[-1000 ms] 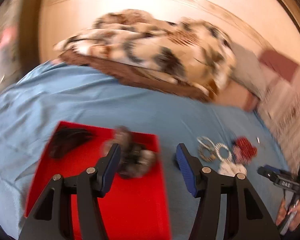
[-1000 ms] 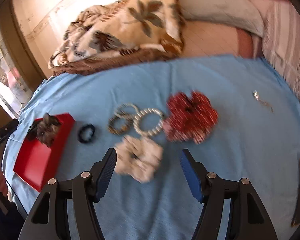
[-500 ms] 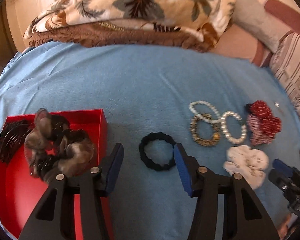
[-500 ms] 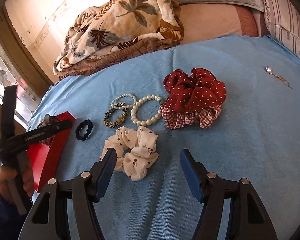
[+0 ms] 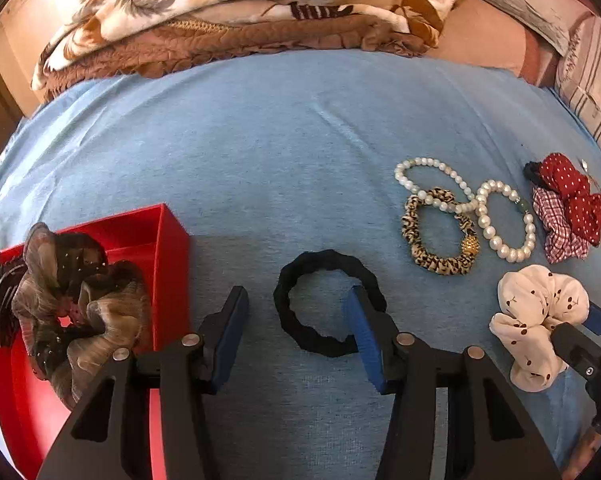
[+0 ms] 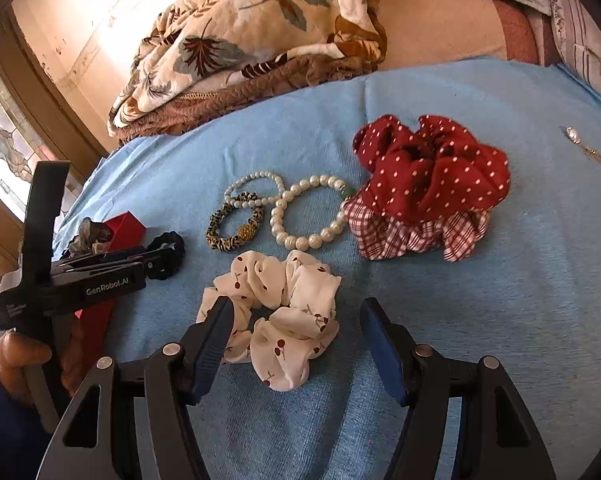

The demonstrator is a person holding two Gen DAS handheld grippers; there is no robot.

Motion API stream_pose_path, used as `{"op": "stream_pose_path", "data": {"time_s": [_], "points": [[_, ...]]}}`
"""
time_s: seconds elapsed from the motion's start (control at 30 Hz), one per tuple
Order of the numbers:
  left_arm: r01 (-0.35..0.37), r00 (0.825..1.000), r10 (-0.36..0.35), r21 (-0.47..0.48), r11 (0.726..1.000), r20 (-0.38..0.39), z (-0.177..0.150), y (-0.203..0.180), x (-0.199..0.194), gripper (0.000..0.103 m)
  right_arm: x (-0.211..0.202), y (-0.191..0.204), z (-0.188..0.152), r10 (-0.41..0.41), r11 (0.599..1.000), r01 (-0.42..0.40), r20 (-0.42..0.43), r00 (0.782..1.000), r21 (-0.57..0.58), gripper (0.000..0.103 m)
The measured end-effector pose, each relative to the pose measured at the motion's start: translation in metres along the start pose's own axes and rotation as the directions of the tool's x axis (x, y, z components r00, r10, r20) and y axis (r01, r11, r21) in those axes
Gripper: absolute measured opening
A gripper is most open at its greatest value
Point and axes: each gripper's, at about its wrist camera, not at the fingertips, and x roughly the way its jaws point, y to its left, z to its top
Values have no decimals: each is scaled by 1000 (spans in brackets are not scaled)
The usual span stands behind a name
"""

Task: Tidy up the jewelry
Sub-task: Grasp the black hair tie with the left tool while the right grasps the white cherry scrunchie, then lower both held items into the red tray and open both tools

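A black hair tie (image 5: 320, 258) lies on the blue sheet just right of the red box (image 5: 172, 240). My left gripper (image 5: 298, 320) hovers low over the tie with its jaws closing. The right finger (image 5: 364, 332) covers the ring's right side, and the left one stands clear of it. The box holds a brown-grey scrunchie (image 5: 100, 312) and a dark hair clip (image 5: 4, 292). My right gripper (image 6: 296, 312) is open around a white cherry-print scrunchie (image 6: 284, 292), its left finger over one lobe. In the right wrist view the left gripper (image 6: 156, 256) appears beside the black hair tie (image 6: 172, 240).
Two pearl bracelets (image 6: 312, 216) and a leopard-print tie (image 6: 236, 224) lie behind the white scrunchie. A red dotted scrunchie (image 6: 428, 168) sits on a checked one (image 6: 412, 236). A small silver pendant (image 6: 576, 136) lies far right. A folded leaf-print blanket (image 6: 260, 40) and pillows line the back.
My left gripper swung from above the red box to the right and down over the black hair tie, its jaws narrowing. The right gripper sank closer to the white scrunchie.
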Motion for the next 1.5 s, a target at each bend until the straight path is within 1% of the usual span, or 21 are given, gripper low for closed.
{"op": "stream_pose_path", "data": {"time_s": [0.03, 0.07, 0.13, 0.17, 0.2, 0.27, 0.3, 0.4, 0.6, 0.7, 0.8, 0.87, 0.93, 1.0, 1.17, 1.27, 1.33, 1.5], "points": [[10, 1000, -10, 8, 1000, 2, 0, -2, 0, 35, 2, 0, 0, 1, 1000, -1, -5, 1000, 2, 69], [11, 1000, -12, 17, 1000, 8, 0, -5, -1, 22, 4, 0, -1, 0, 1000, 0, -8, 1000, 3, 67], [11, 1000, -12, 39, 999, 11, -1, -11, -2, 7, 4, 0, -2, -11, 1000, 11, -7, 1000, -1, 63], [10, 1000, -11, 61, 998, 15, -2, -15, -4, 7, 4, 0, -1, -14, 1000, 14, -7, 1000, -3, 58], [8, 1000, -10, 86, 996, 22, -4, -20, -5, 6, 5, 0, -1, -17, 1000, 17, -9, 1000, -5, 47], [18, 999, -21, 107, 994, 28, -7, -25, -9, 6, 6, 0, -1, -33, 999, 32, -13, 999, -11, 29], [19, 999, -23, 111, 994, 33, -9, -27, -11, 6, 5, 0, -2, -35, 999, 35, -13, 999, -11, 22], [32, 997, -39, 109, 994, 67, -16, -28, -28, 6, 2, 0, -2, -20, 1000, 20, -7, 1000, -4, 13], [85, 985, -95, 74, 994, 145, -27, -17, -74, 6, -16, 14, -8, -11, 999, 12, 37, 999, -36, 12], [110, 976, -115, 36, 993, 184, -35, 1, -98, 6, -26, 21, -10, -12, 999, 14, 56, 998, -42, 12], [121, 971, -114, -20, 992, 210, -44, 30, -116, 6, -39, 29, -14, -8, 998, 12, 71, 997, -54, 12], [92, 971, -74, -70, 993, 225, -52, 56, -124, 6, -46, 38, -13, -11, 997, 17, 81, 997, -73, 12], [71, 973, -44, -114, 991, 224, -57, 77, -127, 6, -52, 49, -11, -3, 996, 10, 86, 996, -87, 12], [50, 978, -13, -176, 983, 209, -64, 108, -126, 6, -56, 61, -10, 15, 995, -6, 87, 996, -96, 12], [-17, 981, 66, -262, 965, 182, -81, 161, -120, 6, -58, 106, -8, 47, 985, -34, 74, 996, -169, 12], [-52, 981, 107, -310, 949, 161, -89, 188, -113, 6, -52, 133, -5, 69, 976, -55, 58, 996, -209, 12], [-76, 981, 130, -325, 943, 147, -93, 198, -109, 6, -45, 151, -4, 91, 972, -81, 35, 995, -221, 12], [-98, 982, 147, -347, 933, 119, -96, 217, -101, 6, -22, 192, -1, 136, 963, -137, -21, 990, -234, 12]]}}
